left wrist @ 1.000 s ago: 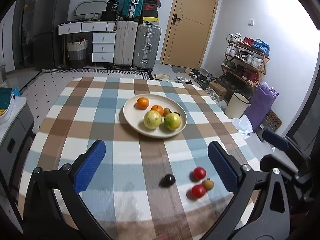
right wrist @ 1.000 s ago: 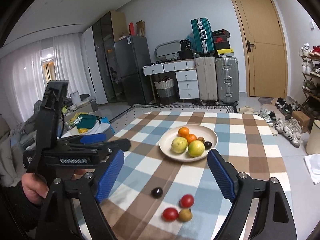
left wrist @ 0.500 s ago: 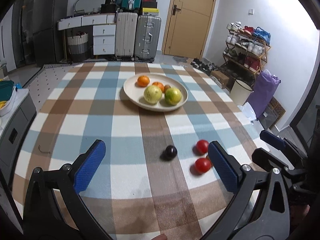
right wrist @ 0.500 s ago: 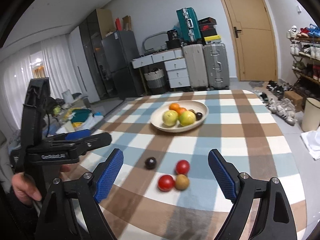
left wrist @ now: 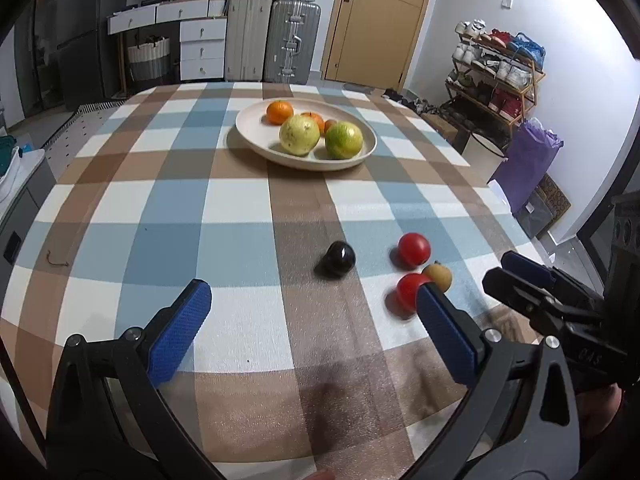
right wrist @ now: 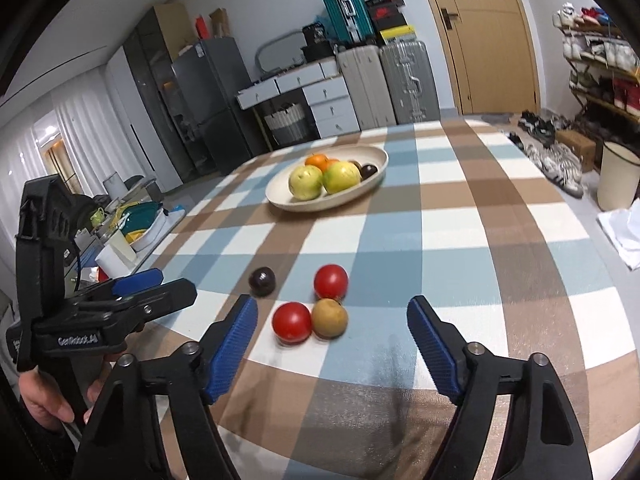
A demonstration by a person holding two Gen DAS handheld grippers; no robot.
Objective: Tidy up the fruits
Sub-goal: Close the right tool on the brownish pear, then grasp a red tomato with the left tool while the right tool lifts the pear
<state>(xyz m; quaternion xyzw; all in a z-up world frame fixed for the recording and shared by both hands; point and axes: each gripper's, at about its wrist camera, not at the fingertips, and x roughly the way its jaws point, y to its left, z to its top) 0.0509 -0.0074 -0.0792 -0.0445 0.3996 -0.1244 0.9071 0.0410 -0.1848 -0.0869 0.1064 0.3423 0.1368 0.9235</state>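
Presently on the checked tablecloth (left wrist: 240,208): four loose fruits near the front edge, and one cream plate (left wrist: 256,136) farther back.

Loose group. One dark plum (left wrist: 339,259), standing apart to the left of the others. One red tomato (left wrist: 414,249) behind the group; a second red tomato (right wrist: 292,322) in front, touching or just beside a small brown fruit (right wrist: 329,317). From the left wrist camera, that second tomato is partly covered by the gripper's own right blue pad.

Plate contents. One yellow-green round fruit (left wrist: 299,135) and one greener round fruit (left wrist: 344,140) at the front, side by side. One orange (left wrist: 279,112) at the back, a second orange (left wrist: 314,117) mostly hidden behind the front pair. The right wrist camera also shows a dark fruit (right wrist: 368,171) at the plate's right side, and a further small brownish piece beside it, too hidden to identify.

Tools. Left gripper (left wrist: 312,312): fingers spread wide, nothing between them, held above the cloth with the plum lying ahead of the gap. Right gripper (right wrist: 332,320): fingers likewise spread wide and holding nothing, with the near tomato and the brown fruit lying in line with the gap between its blue pads (right wrist: 234,344). Whether the pads touch the cloth cannot be told.

Surroundings. Suitcases (left wrist: 272,40) and a white drawer unit (left wrist: 200,50) against the far wall, a wooden door (left wrist: 376,20), a shoe rack (left wrist: 496,76) on the right.
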